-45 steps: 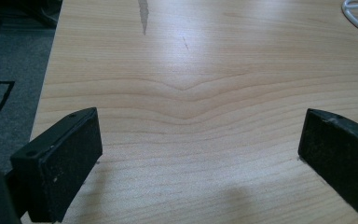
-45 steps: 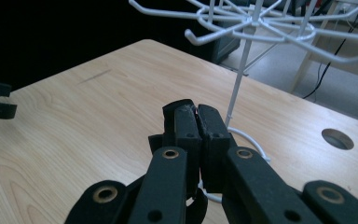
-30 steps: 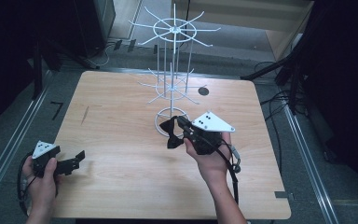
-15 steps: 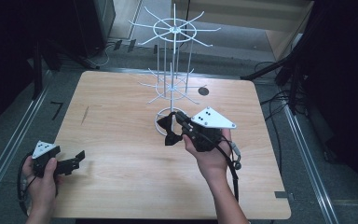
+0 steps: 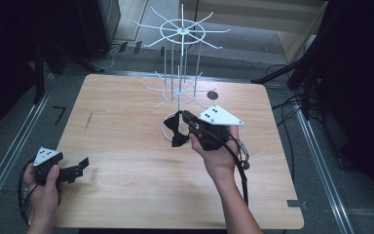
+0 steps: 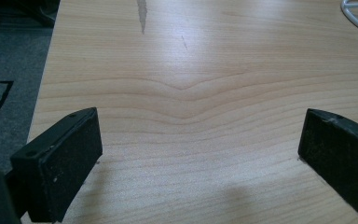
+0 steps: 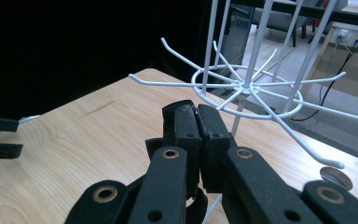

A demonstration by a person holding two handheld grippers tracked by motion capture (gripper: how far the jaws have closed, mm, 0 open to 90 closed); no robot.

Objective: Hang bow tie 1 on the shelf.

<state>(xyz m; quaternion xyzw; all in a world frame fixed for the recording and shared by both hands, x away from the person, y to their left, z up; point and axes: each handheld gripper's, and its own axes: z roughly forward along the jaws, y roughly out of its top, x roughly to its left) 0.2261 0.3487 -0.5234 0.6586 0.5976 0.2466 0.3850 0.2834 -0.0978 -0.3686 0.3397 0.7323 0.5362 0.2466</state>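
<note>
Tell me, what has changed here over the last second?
Very little. The right gripper, its jaws shut on a black bow, edged slightly further up the high view toward the white rack, taking the bow with it. Nothing was picked up or let go. The left gripper stayed open over the table's near left corner, and the rack did not move.

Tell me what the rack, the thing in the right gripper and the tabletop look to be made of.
Rack: thin metal wire, probably, with a glossy white coat; slim rods and hooks, welded-looking rings.
Black bow-shaped piece between the jaws of the right gripper: seemingly soft fabric, matte; too dark to be sure.
Tabletop: pale wood or wood-grain laminate, smooth satin; visible grain lines and soft glare.
</note>
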